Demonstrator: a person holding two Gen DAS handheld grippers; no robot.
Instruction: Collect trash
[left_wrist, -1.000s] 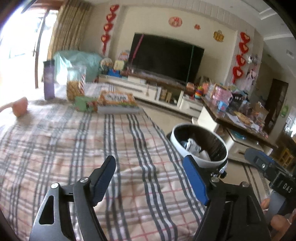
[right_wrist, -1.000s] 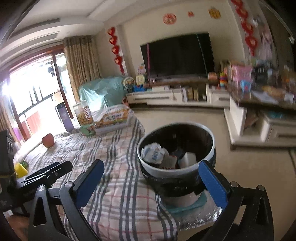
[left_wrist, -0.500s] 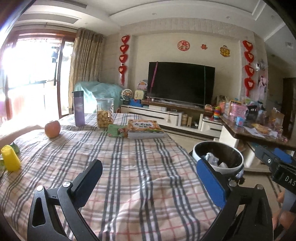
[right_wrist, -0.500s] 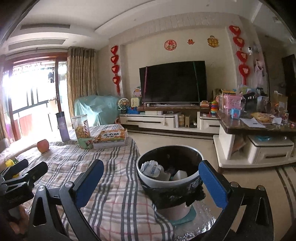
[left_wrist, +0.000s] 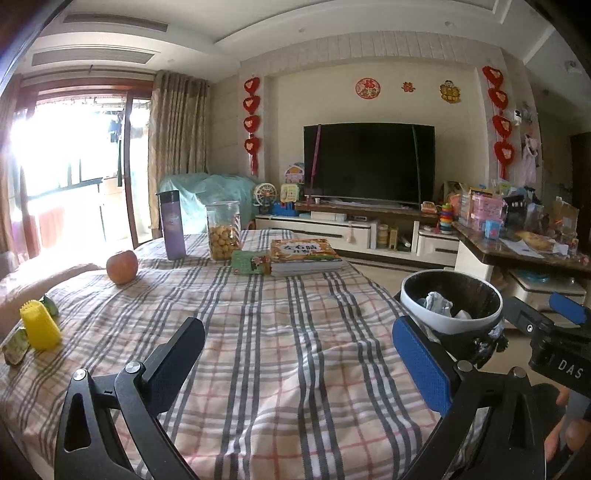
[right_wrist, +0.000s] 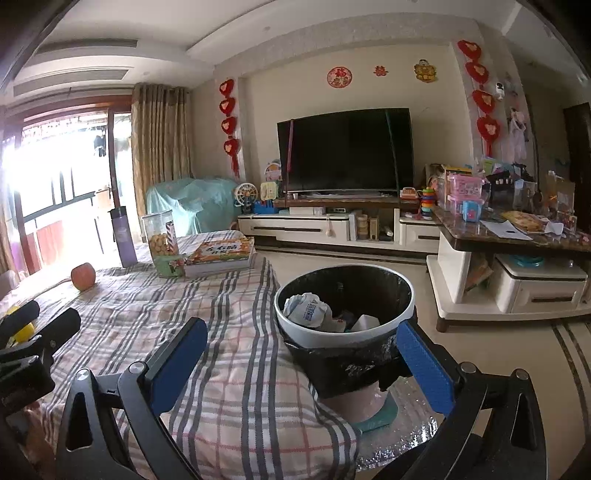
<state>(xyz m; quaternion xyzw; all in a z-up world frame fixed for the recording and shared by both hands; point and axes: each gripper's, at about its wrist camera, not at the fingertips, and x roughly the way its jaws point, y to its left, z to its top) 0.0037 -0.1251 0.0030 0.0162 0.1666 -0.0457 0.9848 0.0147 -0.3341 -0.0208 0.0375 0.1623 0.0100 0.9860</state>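
Observation:
The trash bin (left_wrist: 450, 321), with a white rim and a black liner, stands just off the table's right edge and holds crumpled paper (left_wrist: 437, 301). In the right wrist view the bin (right_wrist: 343, 332) sits straight ahead with a white-and-blue wrapper (right_wrist: 306, 310) inside. My left gripper (left_wrist: 295, 354) hovers open over the plaid tablecloth (left_wrist: 295, 369), nothing between its fingers. My right gripper (right_wrist: 303, 358) is open too, its right pad beside the bin's rim. At the table's far left lie a yellow object (left_wrist: 38, 330) and small green scraps (left_wrist: 14, 350).
An apple (left_wrist: 122, 266), a purple bottle (left_wrist: 171, 225), a snack jar (left_wrist: 222, 230), a green box (left_wrist: 251, 262) and a book (left_wrist: 303, 254) sit at the table's far end. A cluttered side table (right_wrist: 517, 236) and a TV cabinet (right_wrist: 314, 229) stand beyond the bin.
The left view has swung from tilted and close to the bin to level and further back over the table. Its jaws have spread wider. The right view has levelled out.

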